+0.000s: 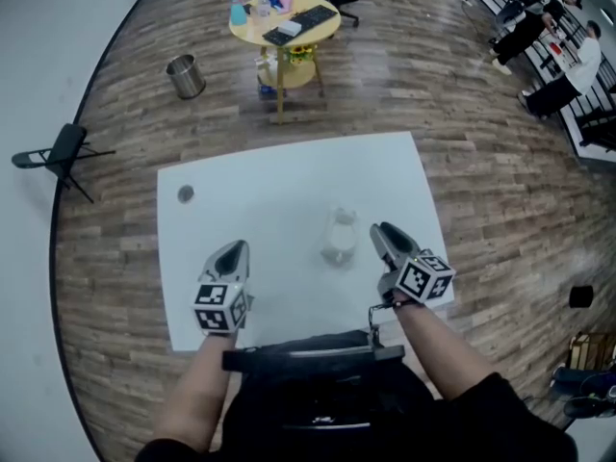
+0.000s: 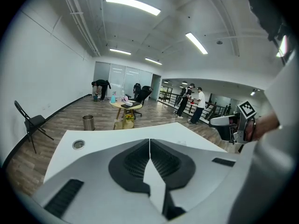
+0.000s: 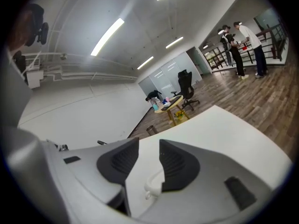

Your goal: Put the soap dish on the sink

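Observation:
A clear soap dish (image 1: 339, 237) lies on the white table (image 1: 289, 176), right of its middle. My right gripper (image 1: 385, 237) hovers just right of the dish with its jaws apart. In the right gripper view (image 3: 148, 155) a pale curved rim (image 3: 152, 185) shows low in the gap, and the pads do not press it. My left gripper (image 1: 231, 256) hangs over the table's near left part, well left of the dish. Its pads meet along a thin line in the left gripper view (image 2: 149, 148), with nothing between them.
A small round metal disc (image 1: 185, 193) is set in the table's far left part. Beyond the table stand a yellow round table (image 1: 284, 22) with items, a metal bin (image 1: 185, 75) and a folding chair (image 1: 63, 152). People (image 1: 549, 46) stand at the far right.

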The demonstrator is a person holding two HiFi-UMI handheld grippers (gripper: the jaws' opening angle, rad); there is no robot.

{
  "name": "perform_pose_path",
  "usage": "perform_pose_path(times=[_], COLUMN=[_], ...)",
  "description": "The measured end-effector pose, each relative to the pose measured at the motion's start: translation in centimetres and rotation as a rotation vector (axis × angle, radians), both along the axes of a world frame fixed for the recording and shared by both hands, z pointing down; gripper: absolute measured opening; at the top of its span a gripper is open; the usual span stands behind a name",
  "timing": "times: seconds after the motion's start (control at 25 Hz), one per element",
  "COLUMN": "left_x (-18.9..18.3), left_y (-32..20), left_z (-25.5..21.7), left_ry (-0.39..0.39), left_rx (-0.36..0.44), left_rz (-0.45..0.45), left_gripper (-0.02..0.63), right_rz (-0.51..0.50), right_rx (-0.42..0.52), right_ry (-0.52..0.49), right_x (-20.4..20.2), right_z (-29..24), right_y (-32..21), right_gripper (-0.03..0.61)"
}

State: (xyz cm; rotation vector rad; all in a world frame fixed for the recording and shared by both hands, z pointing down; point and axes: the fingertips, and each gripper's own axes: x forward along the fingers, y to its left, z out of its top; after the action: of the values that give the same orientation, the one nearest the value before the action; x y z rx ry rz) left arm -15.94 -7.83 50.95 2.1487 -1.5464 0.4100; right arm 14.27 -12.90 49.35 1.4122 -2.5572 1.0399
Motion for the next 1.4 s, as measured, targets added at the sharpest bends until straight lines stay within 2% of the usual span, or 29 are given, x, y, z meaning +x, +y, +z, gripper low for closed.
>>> perform_pose_path(times=[0.4, 0.68, 0.88, 1.0, 1.04, 1.2, 1.4], left_x=[-0.1, -0.3, -1.4, -1.5, -1.6, -1.9, -2.0], left_y=[0.3, -0.3, -0.5, -0.1, 0.1, 0.4, 0.4], left_z=[-2.2, -2.6, -2.8, -2.6, -2.6, -2.6, -1.8], left_ry=[-0.011, -0.009, -0.010, -0.001, 0.002, -0.007, -0.017], left_rx=[0.031, 0.035, 0.058, 0.053, 0.052, 0.044, 0.035], left_rz=[-0.002, -0.002, 0.000, 0.004, 0.004, 0.002, 0.015], left_gripper=[0.009, 0.009, 0.009, 0.009, 0.009, 0.009, 0.009], right_rz=[-0.055, -0.040, -0.050, -0.034, -0.030, -0.036, -0.046], right_rx=[0.159, 0.223, 0.296, 0.318, 0.328, 0.379, 0.386], right_ry=[0.124, 0.140, 0.187, 0.202, 0.205, 0.231, 0.261], right_x=[0.7, 0.9, 0.2, 0.4, 0.5, 0.4, -0.1], right_z=[-2.9, -4.5, -6.3, -6.9, -7.1, -7.8, -6.4], right_y=[1.5, 1.4, 0.9, 0.5, 0.4, 0.4, 1.5], right_gripper=[0.141, 0.114, 0.094, 0.090, 0.067, 0.044, 0.031])
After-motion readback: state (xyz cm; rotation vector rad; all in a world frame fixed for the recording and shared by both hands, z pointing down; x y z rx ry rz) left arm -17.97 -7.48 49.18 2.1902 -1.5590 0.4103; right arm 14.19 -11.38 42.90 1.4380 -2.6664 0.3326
